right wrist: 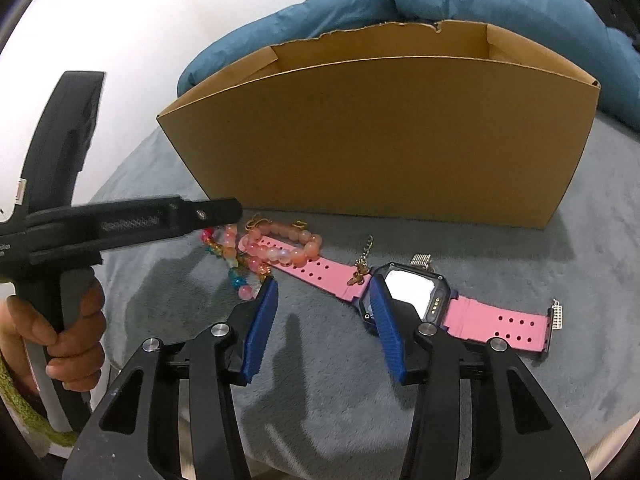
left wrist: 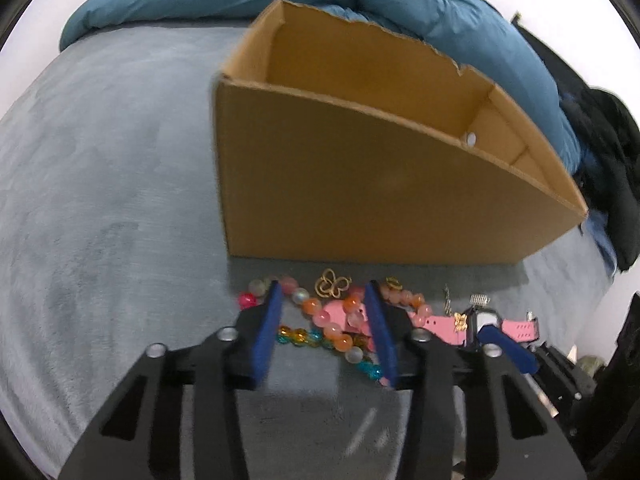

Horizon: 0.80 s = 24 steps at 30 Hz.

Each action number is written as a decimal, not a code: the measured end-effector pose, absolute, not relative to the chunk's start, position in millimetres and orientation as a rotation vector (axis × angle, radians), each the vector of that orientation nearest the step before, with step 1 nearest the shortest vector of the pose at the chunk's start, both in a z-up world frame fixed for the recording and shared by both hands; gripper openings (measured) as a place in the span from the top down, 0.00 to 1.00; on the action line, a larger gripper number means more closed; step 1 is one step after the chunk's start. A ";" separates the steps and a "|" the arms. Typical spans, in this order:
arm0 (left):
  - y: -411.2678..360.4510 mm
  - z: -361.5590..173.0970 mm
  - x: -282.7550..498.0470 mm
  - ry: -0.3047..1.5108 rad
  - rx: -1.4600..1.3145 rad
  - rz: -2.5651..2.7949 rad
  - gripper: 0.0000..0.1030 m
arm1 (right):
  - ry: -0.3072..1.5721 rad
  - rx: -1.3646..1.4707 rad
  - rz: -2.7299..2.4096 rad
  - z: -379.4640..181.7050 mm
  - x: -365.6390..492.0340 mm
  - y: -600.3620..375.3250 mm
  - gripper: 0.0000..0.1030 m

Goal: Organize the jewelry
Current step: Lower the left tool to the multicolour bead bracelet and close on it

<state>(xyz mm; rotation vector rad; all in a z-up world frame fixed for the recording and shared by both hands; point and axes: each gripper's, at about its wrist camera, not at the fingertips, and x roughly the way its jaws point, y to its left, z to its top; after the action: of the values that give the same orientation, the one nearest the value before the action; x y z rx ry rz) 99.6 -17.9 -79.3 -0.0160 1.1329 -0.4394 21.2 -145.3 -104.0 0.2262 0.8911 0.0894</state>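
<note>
Jewelry lies in a loose row on the grey blanket (right wrist: 580,216), just in front of the near wall of the open cardboard box (right wrist: 380,140).

Bead bracelets (left wrist: 332,320), left end of the row: likely light, floppy, round beads that roll and slip. Best pinched across 1 strand, not the whole heap. Strands overlap, so a grab may drag neighbours along.

Pink watch (right wrist: 404,292), right end: heavier, stiff case, bendy strap, glass face probably scratchable. Take it across the case sides or flat on the strap. A small gold chain (right wrist: 362,262) lies on the strap; thin, easy to snag.

Left gripper (left wrist: 326,324): fingers part-open, straddling the bead heap, pads not visibly pressing on anything. Some motion blur. A gold charm (left wrist: 332,284) sits just beyond its tips, near the box.

Right gripper (right wrist: 324,306): fingers apart, nothing clamped. Its right pad sits at the watch case's left edge; contact unclear. The strap runs between the tips.
</note>
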 end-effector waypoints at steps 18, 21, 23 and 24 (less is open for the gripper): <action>3.8 -69.7 86.9 1.117 -0.073 -0.409 0.92 | 0.862 0.217 0.078 -94.6 -1.4 -146.2 0.56; 22.8 -64.9 74.0 1.115 -0.123 -0.404 0.92 | 0.861 0.226 0.098 -94.8 -0.5 -143.1 0.56; 33.8 -67.2 63.6 1.125 -0.136 -0.379 0.92 | 0.867 0.243 0.123 -92.7 -1.2 -141.6 0.56; 34.7 -69.4 60.1 1.128 -0.138 -0.372 0.92 | 0.873 0.262 0.138 -92.8 0.2 -140.9 0.56</action>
<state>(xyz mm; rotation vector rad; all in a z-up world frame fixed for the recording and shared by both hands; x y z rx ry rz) 60.1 34.7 -69.4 -0.1382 1.1284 -0.3722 0.2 -140.9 -92.8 0.2615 0.8730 0.1376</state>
